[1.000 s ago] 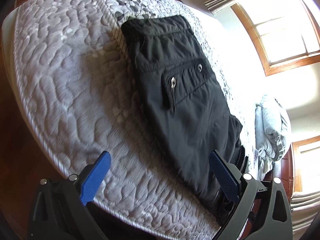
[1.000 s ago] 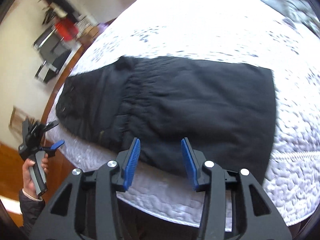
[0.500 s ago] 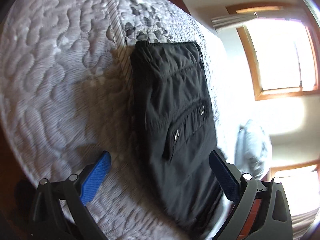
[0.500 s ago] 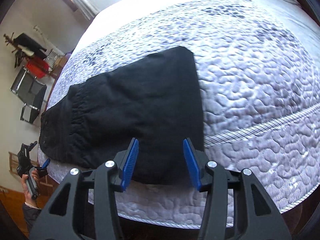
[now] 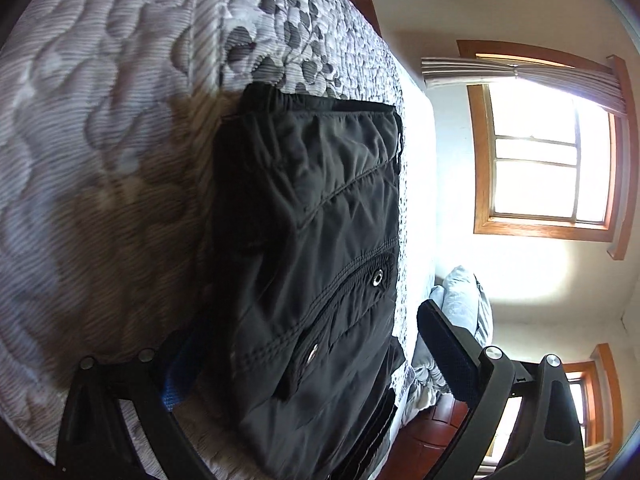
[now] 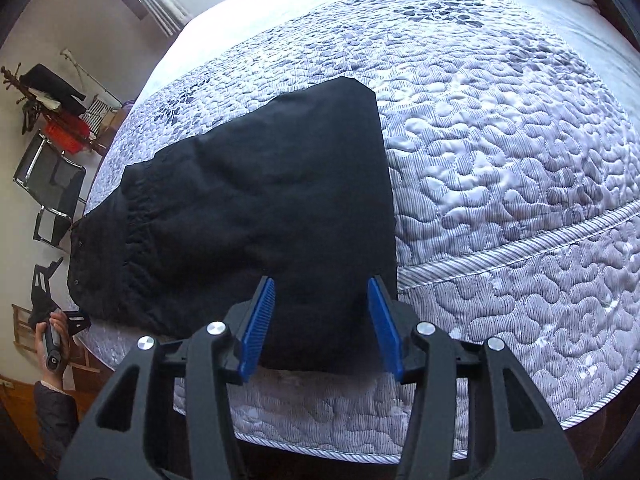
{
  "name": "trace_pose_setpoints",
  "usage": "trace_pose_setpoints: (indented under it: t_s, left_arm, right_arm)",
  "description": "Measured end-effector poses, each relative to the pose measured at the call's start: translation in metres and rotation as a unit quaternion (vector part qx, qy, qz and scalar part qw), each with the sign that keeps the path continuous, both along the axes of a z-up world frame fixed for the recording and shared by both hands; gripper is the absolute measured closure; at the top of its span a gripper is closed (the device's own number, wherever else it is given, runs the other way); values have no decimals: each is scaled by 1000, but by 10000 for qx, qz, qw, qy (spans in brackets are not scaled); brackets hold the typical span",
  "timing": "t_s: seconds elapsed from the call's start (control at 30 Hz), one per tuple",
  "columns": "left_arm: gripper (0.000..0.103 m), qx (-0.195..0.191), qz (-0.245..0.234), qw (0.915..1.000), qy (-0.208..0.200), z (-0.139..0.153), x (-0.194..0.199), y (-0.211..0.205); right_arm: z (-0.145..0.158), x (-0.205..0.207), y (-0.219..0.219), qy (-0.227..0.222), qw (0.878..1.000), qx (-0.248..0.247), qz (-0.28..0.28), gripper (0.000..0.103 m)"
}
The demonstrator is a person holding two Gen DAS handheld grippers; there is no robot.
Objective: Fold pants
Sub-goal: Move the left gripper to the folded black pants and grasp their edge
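Black pants (image 5: 320,240) lie flat and folded lengthwise on the quilted bedspread (image 5: 100,160). In the left wrist view their waist end, with a snap-button pocket, fills the space between the fingers of my left gripper (image 5: 312,368). That gripper is wide open, its left pad half hidden behind the cloth edge. In the right wrist view the pants (image 6: 248,200) stretch away to the left. My right gripper (image 6: 322,328) hangs open just above their near right corner, by the bed's edge, with flat cloth under the gap. Far left, a hand (image 6: 58,328) holds the other gripper.
The grey quilt (image 6: 520,160) runs far to the right of the pants. A rumpled pale blanket (image 5: 460,300) lies at the far end of the bed. A bright window (image 5: 552,156) is in the wall. A chair (image 6: 52,184) and a clothes rack stand beside the bed.
The left gripper came closer to the waist end and rolled, so the pants now reach between its fingers. The right gripper shifted along the leg to its end corner and its jaws widened a little.
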State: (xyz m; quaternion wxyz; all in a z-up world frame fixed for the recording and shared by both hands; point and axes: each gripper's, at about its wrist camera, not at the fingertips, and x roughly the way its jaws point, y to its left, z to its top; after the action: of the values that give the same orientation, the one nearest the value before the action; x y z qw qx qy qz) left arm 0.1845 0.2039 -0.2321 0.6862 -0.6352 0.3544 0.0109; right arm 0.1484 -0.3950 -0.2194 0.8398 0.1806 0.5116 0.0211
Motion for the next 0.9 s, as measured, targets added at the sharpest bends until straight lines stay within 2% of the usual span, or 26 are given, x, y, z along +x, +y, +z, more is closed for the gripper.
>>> trace_pose_setpoints:
  t_s: [0.43,0.63,0.8,0.83,0.9]
  left_arm:
    - [4,65,23,9997,247,-8,44,-10]
    - [6,70,34,9996,289,-6,43,-11]
    - [23,128,-8,9990,426,-4,35,-10]
    - [31,149,-16,9987,491,-4,34,-9]
    - [54,162,-30,9983,568,-5,30,-8]
  right_arm:
    - [-9,5,0,132,9999,-48,-14,50]
    - [-13,6,-3,183,9998,-33,-48,50]
    - [-17,6,-5,224,9997,-11,-53,47]
    - [-18,6,-5,224,9997,-7,-52,47]
    - [-18,7,-5,228,9997,-6,-46,46]
